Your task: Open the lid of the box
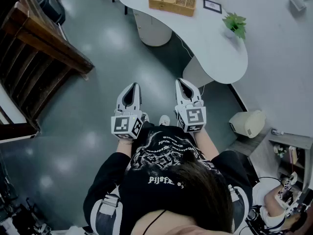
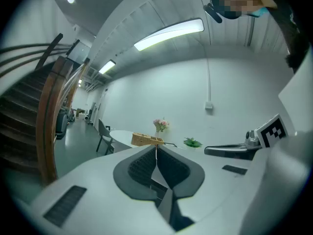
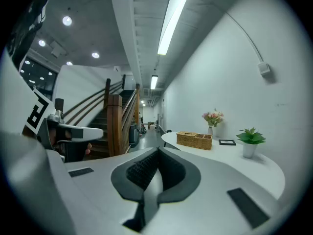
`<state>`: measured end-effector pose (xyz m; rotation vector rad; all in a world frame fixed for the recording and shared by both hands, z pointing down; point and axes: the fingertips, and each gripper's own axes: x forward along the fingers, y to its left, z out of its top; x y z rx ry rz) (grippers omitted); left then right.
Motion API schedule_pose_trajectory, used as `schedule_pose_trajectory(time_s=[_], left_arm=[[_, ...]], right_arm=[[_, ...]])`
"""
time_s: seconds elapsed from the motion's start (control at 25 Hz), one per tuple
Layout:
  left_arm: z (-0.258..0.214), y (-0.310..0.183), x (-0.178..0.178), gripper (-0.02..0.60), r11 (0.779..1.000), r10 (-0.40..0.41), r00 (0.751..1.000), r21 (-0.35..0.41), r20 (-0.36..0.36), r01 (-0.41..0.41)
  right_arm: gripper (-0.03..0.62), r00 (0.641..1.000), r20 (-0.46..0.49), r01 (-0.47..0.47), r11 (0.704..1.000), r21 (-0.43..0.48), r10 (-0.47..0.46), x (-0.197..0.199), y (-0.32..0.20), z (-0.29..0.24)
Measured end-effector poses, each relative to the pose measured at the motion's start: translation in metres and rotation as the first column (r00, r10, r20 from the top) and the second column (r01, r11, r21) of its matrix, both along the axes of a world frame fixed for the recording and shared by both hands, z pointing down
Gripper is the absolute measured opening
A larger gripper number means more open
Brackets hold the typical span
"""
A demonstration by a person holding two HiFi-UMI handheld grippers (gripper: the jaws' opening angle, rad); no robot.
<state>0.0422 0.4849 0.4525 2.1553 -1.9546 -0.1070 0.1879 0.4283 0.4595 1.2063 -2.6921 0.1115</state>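
I am looking down on a grey, glossy floor (image 1: 98, 58), which fills most of the head view. A dark wooden staircase (image 1: 34, 58) rises at the far left. A white table (image 1: 215, 43) with a curved edge runs along the far right, against the wall.

I hold both tools out in front of me over the bare floor, side by side and well short of the table. The left gripper (image 1: 131, 87) points forward, and in its own view (image 2: 156, 148) the two dark pads meet along a thin seam with nothing between them. The right gripper (image 1: 182, 81) sits just beside it. Its own view (image 3: 157, 151) shows the same thing: jaws pressed fully together and empty. Neither tool touches anything.

A cream bin (image 1: 248, 123) stands on the floor at the right, near the table's foot.

The box (image 1: 172, 2) is a tan woven one. It rests on the far end of the table, well apart from both tools. Its top lies flat, so the lid looks down. The left gripper view has it small and far off (image 2: 146, 139), straight past the jaw tips. The right gripper view has it a little to the right (image 3: 194, 140).

A potted plant (image 1: 235, 24) stands on the table nearer to me than the box. Pink flowers (image 3: 212, 117) in a vase rise behind the box. A small dark frame (image 1: 212, 6) lies between the box and the plant.
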Motion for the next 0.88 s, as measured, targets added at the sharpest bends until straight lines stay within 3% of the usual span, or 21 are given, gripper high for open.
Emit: schedule_pose_trajectory(time_s=[0.52, 0.88], left_arm=[[0.022, -0.01, 0.025, 0.026, 0.999, 0.018, 0.999, -0.037, -0.038, -0.019], [0.032, -0.061, 0.015, 0.026, 0.996, 0.068, 0.997, -0.049, -0.031, -0.07]], right_arm=[[0.025, 0.999, 0.047, 0.026, 0.998, -0.05, -0.024, 0.019, -0.015, 0.014], [0.026, 0.999, 0.031, 0.028, 0.997, -0.068, -0.026, 0.008, -0.052, 0.026]])
